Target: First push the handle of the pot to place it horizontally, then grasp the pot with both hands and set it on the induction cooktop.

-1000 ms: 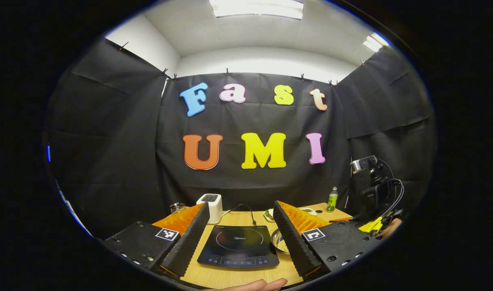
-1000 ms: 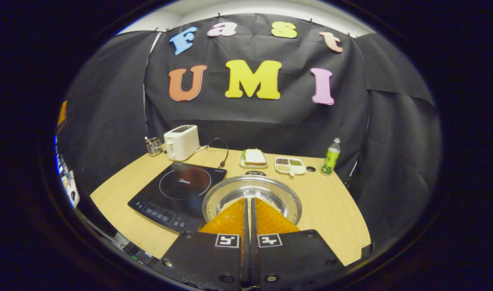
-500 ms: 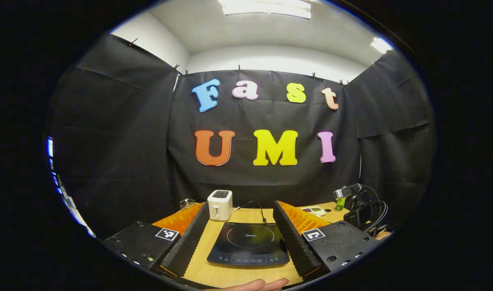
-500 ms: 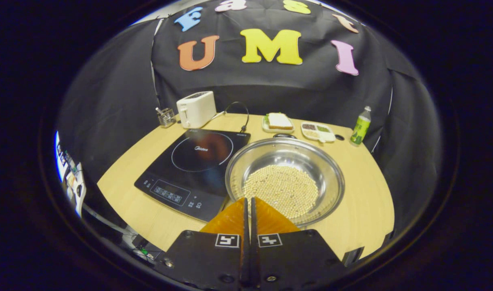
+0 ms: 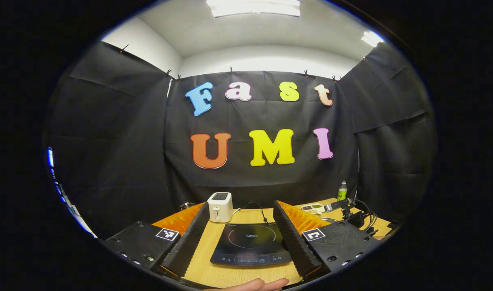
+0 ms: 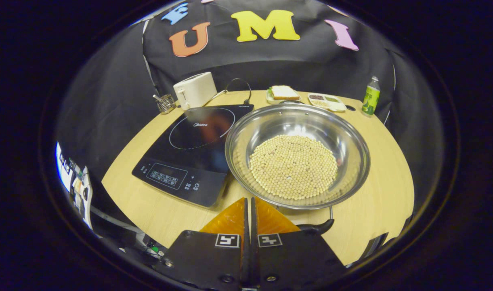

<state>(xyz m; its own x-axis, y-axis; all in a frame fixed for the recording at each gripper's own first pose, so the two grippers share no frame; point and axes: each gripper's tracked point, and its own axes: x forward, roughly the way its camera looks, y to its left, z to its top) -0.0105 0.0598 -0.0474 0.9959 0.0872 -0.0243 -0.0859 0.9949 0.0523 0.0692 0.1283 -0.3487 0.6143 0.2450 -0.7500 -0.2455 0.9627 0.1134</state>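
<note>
Pale wood makes up the round table (image 6: 363, 226) that carries everything, with black cloth walls close behind it.

Nearest in the right gripper view, the right gripper (image 6: 248, 210) has its two fingers pressed together with nothing between them, poised just short of the pot (image 6: 297, 155). The pot is a wide, shallow steel pan, upright on the table, its bottom covered with small pale beans (image 6: 293, 166). Its dark handle (image 6: 315, 227) lies at the pot's near rim, just right of the right gripper's fingertips; whether they touch it I cannot tell. Directly left of the pot sits the black induction cooktop (image 6: 191, 151), their edges nearly meeting. Beyond the pot stand a plate with a sandwich (image 6: 283, 93), a divided tray of food (image 6: 326, 101) and a green bottle (image 6: 370, 97). Farther back left of the pot are a white toaster (image 6: 194, 90) and a small wire holder (image 6: 164, 103).

In the left gripper view, a fingertip of the person's hand (image 5: 254, 285) shows at the bottom edge. The left gripper (image 5: 241, 238) has its fingers spread wide apart, framing the induction cooktop (image 5: 251, 244) without touching it. The right gripper's body with its cables (image 5: 353, 214) is seen right of the cooktop, and the toaster (image 5: 220, 206) stands behind the cooktop.
</note>
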